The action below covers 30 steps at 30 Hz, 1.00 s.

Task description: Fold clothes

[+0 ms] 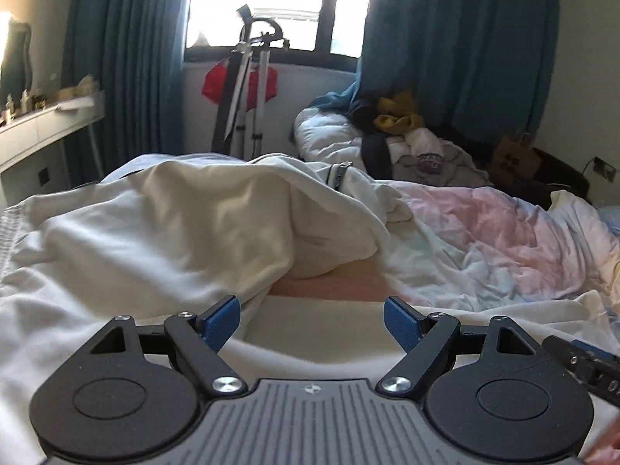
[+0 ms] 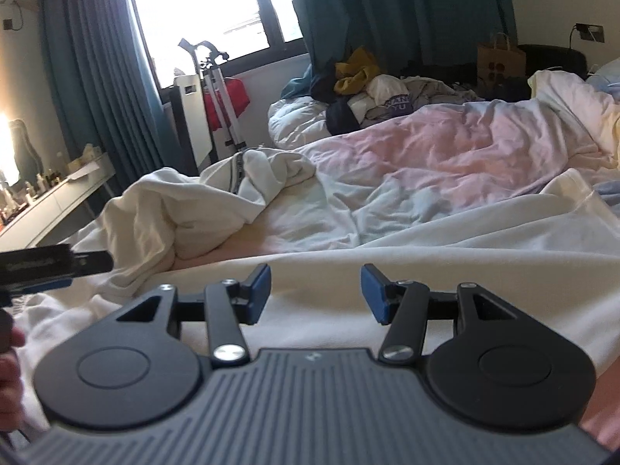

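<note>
White garment [image 1: 162,228]: rumpled heap on the bed [image 1: 484,232], ahead-left of my left tool [image 1: 312,323] and right tool [image 2: 316,290], both spread wide, empty; folding barely begun.

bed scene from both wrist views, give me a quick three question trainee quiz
1. True or false: the left gripper is shut on cloth.
2. Multiple choice: the white garment right in front of the right gripper lies A) spread fairly flat, B) hung on a hanger, C) rolled into a ball.
3. Short answer: what colour is the item on top of the clothes heap by the curtain?

Key: 1 false, both grippers are open and hold nothing; 2 A; 3 yellow.
</note>
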### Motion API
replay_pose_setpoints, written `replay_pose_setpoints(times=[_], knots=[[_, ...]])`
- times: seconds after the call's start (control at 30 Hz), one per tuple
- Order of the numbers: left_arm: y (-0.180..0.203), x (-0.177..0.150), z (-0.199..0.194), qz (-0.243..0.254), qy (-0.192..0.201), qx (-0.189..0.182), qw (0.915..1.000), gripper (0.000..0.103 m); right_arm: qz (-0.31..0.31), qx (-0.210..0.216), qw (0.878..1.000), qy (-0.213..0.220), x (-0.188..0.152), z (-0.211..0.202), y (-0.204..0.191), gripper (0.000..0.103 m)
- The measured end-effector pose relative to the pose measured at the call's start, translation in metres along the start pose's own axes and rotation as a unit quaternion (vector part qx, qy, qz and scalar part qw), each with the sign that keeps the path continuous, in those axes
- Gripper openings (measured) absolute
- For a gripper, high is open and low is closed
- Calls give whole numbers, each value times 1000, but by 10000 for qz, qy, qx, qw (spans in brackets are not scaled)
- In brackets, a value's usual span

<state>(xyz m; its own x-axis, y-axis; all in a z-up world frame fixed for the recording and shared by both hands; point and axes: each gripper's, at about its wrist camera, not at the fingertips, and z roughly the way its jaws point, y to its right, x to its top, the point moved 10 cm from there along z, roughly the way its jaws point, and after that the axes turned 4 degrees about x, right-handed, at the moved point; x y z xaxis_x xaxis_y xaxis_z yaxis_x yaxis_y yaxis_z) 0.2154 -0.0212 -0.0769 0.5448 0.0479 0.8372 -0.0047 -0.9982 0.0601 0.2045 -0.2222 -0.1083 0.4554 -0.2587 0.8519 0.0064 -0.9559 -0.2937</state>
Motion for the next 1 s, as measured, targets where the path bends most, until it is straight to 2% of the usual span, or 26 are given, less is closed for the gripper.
replay_pose_setpoints(times=[0.17, 0.27, 0.6, 0.8, 0.9, 0.97, 1.0], knots=[[-2, -29, 21, -20, -190, -36, 9998, 83, 40, -92, 9999, -5, 1, 13, 5, 55], [-6, -35, 24, -9, -180, -12, 9998, 83, 66, -86, 9999, -9, 2, 16, 6, 55], [-18, -30, 20, -331, 44, 144, 9993, 83, 194, 25, 9998, -4, 2, 11, 9, 55], [-20, -19, 21, -558, 90, 237, 9981, 83, 404, 236, 9989, 28, 8, 12, 15, 55], [-21, -20, 23, -618, 86, 264, 9977, 83, 675, 514, 9962, -179, 22, 28, 16, 55], [-23, -20, 26, -721, 39, 209, 9972, 83, 809, 699, 9940, -247, 35, 42, 16, 67], [-24, -20, 27, -774, 18, 174, 9968, 83, 855, 790, 9929, -246, 42, 50, 15, 82]])
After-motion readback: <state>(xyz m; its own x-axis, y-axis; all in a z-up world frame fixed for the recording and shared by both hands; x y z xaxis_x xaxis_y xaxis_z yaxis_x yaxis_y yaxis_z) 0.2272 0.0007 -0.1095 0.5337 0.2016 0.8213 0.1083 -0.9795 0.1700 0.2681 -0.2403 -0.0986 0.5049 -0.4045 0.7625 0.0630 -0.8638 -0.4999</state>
